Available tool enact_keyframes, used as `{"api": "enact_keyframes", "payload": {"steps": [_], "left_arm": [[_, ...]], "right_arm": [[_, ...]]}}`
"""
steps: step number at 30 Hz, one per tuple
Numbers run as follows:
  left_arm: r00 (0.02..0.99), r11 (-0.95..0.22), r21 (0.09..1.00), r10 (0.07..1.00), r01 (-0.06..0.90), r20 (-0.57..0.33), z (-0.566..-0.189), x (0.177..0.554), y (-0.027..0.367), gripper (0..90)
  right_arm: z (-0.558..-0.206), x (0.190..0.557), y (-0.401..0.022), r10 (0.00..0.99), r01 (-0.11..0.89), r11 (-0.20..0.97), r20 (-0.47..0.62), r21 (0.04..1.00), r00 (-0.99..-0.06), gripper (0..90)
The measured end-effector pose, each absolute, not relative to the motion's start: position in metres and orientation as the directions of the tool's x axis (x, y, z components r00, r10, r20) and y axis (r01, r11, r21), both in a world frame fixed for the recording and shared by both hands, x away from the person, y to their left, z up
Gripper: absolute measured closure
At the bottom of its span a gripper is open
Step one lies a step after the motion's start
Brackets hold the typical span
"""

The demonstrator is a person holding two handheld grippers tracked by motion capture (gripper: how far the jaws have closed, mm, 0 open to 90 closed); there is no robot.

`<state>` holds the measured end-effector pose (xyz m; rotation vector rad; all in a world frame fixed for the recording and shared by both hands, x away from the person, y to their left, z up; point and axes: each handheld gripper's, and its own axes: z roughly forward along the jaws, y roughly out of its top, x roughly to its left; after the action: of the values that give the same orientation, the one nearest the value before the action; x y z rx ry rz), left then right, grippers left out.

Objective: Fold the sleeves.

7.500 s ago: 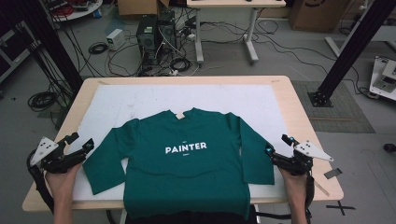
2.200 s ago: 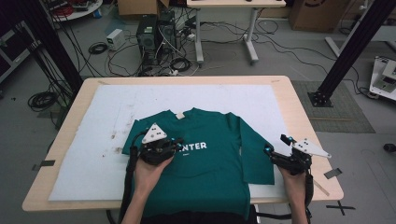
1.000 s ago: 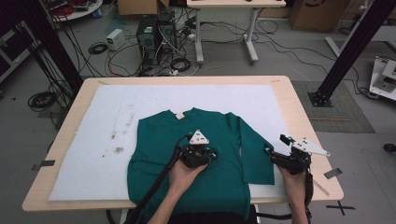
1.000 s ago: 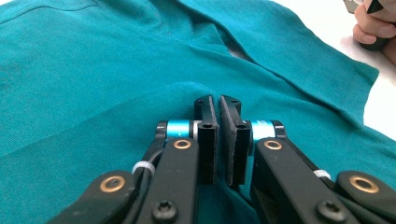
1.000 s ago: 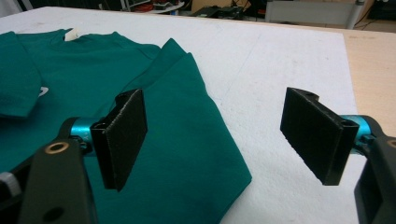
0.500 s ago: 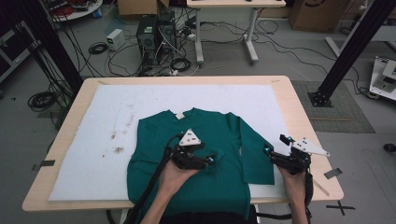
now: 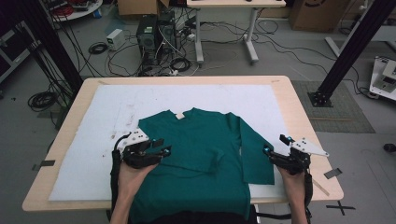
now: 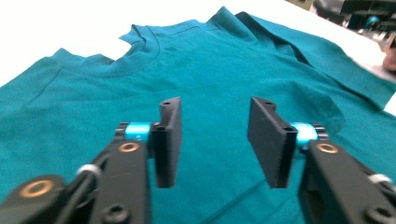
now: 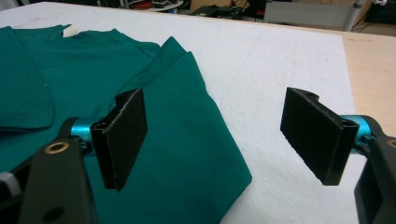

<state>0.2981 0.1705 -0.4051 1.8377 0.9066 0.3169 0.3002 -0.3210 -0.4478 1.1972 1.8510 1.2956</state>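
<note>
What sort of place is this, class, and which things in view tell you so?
Probably a lab or workshop set up for recording handling tasks. A computer tower sits on the floor among loose cables, black metal frame posts flank the table, and a person works a green shirt with hand-held tongs.

My left black two-jaw tongs (image 7: 158, 150): jaws parted, nothing between them, pointing right. My right black two-jaw tongs (image 7: 275, 148): jaws spread wider, empty, pointing left. Both forearms enter from below.
</note>
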Motion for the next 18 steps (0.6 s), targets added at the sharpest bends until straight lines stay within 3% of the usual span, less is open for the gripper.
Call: {"api": "enact_keyframes", "payload": {"steps": [8, 13, 18], "left_arm": [[0.796, -0.298, 0.873, 0.586, 0.387, -0.153, -0.401, 0.292, 0.083, 79.5], [0.831, -0.417, 0.824, 0.545, 0.383, -0.111, -0.425, 0.307, 0.034, 80.3], [0.844, -0.472, 0.786, 0.524, 0.400, -0.115, -0.443, 0.314, 0.020, 80.2]], "right_arm": [[-0.448, 0.300, -0.320, 0.901, 0.343, 0.129, 0.035, 0.931, -0.433, 23.4], [-0.448, 0.300, -0.321, 0.900, 0.339, 0.127, 0.035, 0.932, -0.435, 23.4], [-0.448, 0.301, -0.321, 0.899, 0.345, 0.126, 0.040, 0.930, -0.436, 23.3]]}}
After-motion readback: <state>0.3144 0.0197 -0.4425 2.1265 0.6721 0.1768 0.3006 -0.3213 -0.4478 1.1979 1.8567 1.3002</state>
